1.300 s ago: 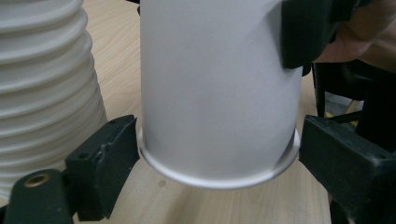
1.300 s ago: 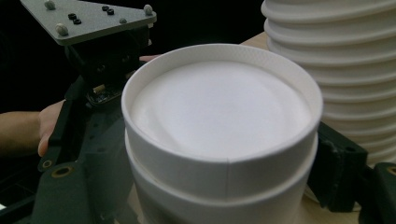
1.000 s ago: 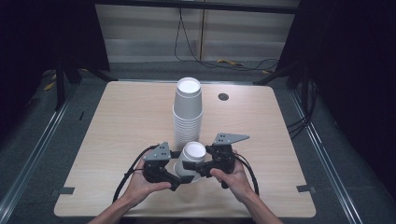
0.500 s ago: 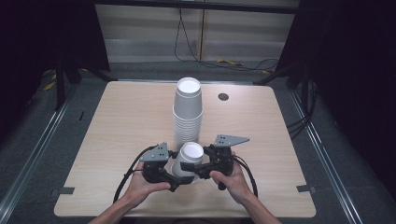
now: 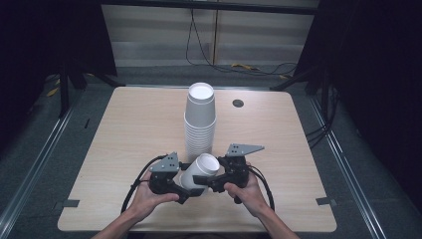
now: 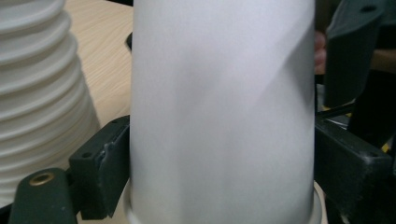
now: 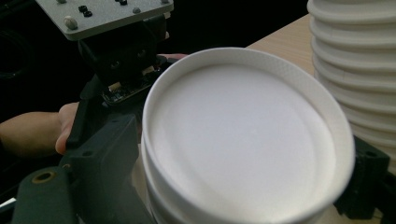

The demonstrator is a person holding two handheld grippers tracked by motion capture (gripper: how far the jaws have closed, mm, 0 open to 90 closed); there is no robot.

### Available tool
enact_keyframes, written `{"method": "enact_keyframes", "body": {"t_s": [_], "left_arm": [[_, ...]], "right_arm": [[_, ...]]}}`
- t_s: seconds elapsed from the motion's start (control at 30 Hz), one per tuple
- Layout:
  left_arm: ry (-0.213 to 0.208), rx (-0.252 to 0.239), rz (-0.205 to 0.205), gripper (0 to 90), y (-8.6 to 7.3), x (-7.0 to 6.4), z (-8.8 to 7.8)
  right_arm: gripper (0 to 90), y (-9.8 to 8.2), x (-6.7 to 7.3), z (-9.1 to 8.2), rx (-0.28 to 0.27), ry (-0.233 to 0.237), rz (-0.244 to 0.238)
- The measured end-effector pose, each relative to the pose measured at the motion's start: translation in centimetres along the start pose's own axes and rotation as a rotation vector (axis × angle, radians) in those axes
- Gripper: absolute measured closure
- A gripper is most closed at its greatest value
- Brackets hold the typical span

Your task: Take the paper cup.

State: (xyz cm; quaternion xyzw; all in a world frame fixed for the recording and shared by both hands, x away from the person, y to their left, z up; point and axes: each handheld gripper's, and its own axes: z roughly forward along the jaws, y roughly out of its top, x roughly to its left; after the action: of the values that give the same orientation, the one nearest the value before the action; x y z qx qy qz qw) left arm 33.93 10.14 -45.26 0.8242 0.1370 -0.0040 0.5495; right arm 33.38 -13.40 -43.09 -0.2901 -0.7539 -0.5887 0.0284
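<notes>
A white paper cup (image 5: 201,172) is held tilted just above the table's near side, its base toward the right gripper view (image 7: 243,140). My left gripper (image 5: 174,183) has just been closing its jaws, and its fingers (image 6: 100,170) now press the cup's wall (image 6: 219,107) from both sides. From the other side, my right gripper (image 5: 218,180) clamps the same cup near its base, with a second rim showing just below. A tall stack of upturned white cups (image 5: 200,119) stands right behind.
The wooden table (image 5: 124,129) has a round cable hole (image 5: 238,103) at the back right. The stack (image 6: 37,93) stands very close to the held cup. Dark floor and rails surround the table.
The left gripper's jaws have drawn in against the cup. Both hands and the cup stay in nearly the same spot.
</notes>
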Motion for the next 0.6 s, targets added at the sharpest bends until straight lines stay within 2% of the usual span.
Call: {"method": "enact_keyframes", "body": {"t_s": [0.27, 0.43, 0.57, 0.6], "left_arm": [[-0.003, 0.013, 0.000, 14.7, -0.1, 0.0, 0.1], [0.000, 0.018, -0.004, 14.9, -0.1, 0.2, -0.2], [0.004, 0.012, -0.014, 15.0, -0.1, 0.4, -0.5], [0.006, 0.012, -0.017, 15.0, -0.1, 0.5, -0.6]], "right_arm": [[14.0, 0.0, -0.1, -0.2, 0.013, -0.024, 0.013], [14.1, 0.1, -0.3, -0.7, 0.020, -0.002, 0.021], [14.0, 0.3, -0.5, -1.1, 0.030, -0.008, 0.020], [14.1, 0.4, -0.6, -1.3, 0.032, 0.006, 0.012]]}}
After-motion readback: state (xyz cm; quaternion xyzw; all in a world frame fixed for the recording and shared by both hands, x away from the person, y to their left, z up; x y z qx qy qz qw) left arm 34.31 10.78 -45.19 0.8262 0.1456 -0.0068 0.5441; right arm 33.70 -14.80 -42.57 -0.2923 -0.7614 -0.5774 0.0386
